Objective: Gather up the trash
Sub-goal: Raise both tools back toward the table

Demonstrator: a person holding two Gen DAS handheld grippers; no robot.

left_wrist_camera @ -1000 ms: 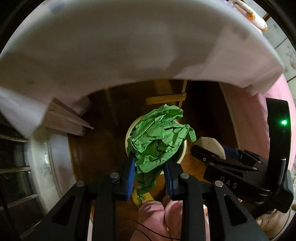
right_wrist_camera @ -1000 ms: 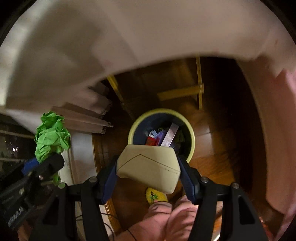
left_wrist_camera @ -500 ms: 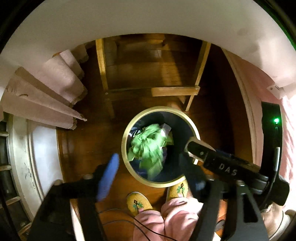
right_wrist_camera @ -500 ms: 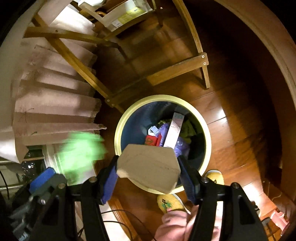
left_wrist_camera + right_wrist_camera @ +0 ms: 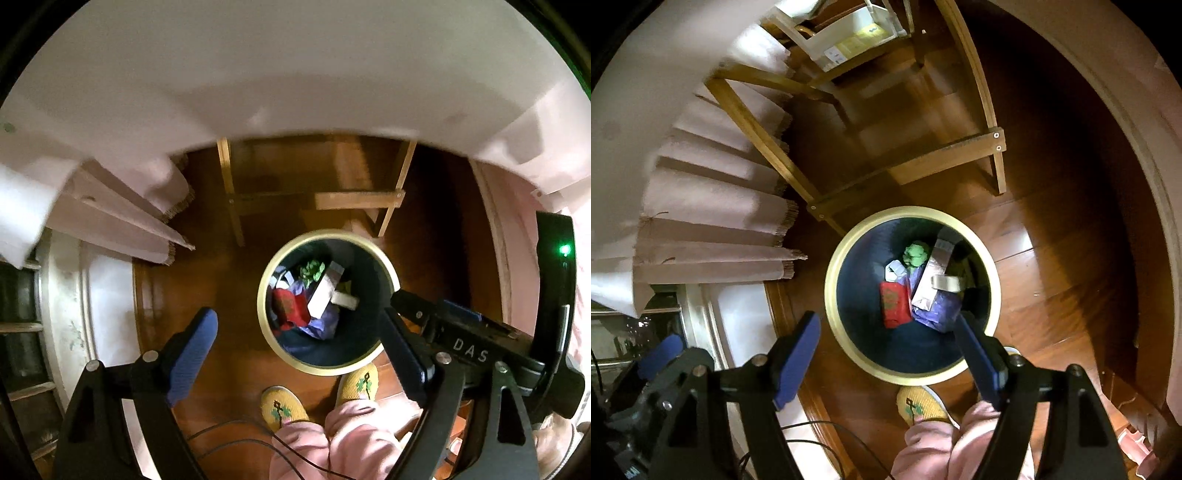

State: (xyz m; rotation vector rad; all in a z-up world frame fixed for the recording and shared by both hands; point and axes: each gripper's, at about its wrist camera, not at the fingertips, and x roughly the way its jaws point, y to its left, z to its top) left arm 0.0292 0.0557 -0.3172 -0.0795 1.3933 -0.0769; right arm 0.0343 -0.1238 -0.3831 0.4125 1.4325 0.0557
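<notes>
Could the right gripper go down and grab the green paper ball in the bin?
Probably yes. The right gripper is open above the bin, whose mouth is uncovered. The green paper ball lies deep inside beside a tall box, so it would be a long reach down.

Home, wood floor (image 5: 1052, 258), slippers (image 5: 282, 406), tablecloth (image 5: 295, 74)

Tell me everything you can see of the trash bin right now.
The trash bin is round with a pale yellow rim and dark blue inner wall, standing upright on the wooden floor beside a wooden frame. Inside lie crumpled green paper, a red packet, a pale box and purple wrapping. A yellow slipper sits at its near edge; both tongs hang open above.
</notes>
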